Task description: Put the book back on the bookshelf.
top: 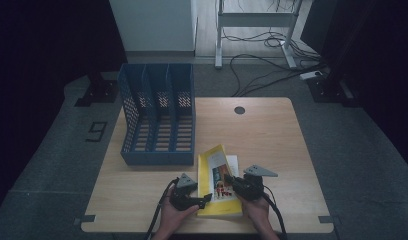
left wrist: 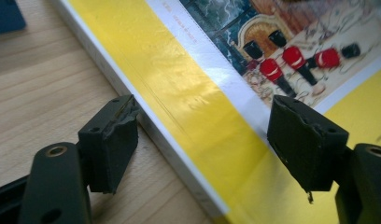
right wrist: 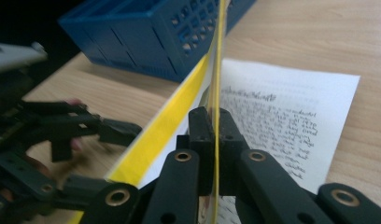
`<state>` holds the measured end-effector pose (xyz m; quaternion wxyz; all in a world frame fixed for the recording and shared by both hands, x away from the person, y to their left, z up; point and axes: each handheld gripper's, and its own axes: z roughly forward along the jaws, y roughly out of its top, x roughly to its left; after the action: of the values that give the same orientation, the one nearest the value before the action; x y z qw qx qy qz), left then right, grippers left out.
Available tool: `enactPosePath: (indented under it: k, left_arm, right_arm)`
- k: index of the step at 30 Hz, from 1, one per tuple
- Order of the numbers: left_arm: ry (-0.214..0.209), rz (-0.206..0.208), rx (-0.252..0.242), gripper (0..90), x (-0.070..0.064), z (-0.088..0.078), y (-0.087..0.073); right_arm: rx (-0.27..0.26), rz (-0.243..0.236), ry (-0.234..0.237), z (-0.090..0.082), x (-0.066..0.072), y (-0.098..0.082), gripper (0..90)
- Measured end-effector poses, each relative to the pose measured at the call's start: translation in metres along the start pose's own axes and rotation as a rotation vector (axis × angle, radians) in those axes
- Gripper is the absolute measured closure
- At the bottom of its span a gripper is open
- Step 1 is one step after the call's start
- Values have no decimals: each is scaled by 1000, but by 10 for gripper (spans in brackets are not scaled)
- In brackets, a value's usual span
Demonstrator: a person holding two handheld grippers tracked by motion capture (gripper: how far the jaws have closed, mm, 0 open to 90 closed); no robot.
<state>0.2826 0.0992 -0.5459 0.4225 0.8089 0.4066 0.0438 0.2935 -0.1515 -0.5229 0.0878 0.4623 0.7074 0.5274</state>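
Observation:
A yellow picture book [top: 218, 175] lies near the table's front edge, its cover showing toy soldiers [left wrist: 291, 60]. My left gripper [top: 206, 199] is at the book's near left corner. It is open: one pad [left wrist: 109, 140] is over the wood beside the spine and the other pad [left wrist: 305, 144] is above the yellow cover [left wrist: 188, 98]. My right gripper [top: 228, 181] reaches in from the book's right side. In the right gripper view this gripper [right wrist: 215, 140] is shut on the book's thin yellow cover [right wrist: 219, 56], seen edge-on between the pads.
A blue three-slot file rack [top: 159, 117] stands at the back left of the wooden table [top: 272, 140], just behind the book. A white sheet with dark writing [right wrist: 282, 116] lies by the book's right edge. The left gripper [right wrist: 62, 135] is close on the book's far side.

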Motion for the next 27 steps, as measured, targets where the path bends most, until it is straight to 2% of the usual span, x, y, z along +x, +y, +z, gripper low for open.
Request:
enactPosePath:
  k: [8, 12, 27]
  left_arm:
    - [-20, -8, -3, 251, 0, 0, 0]
    - [-40, -36, -11, 250, 2, 1, 0]
    - [-99, -78, -23, 228, 7, 1, 1]
  right_arm:
    - [-26, -43, 1, -6, 9, 5, 879]
    - [-30, -53, 7, -9, 13, 7, 879]
    - [-41, -110, 1, -18, 29, 14, 878]
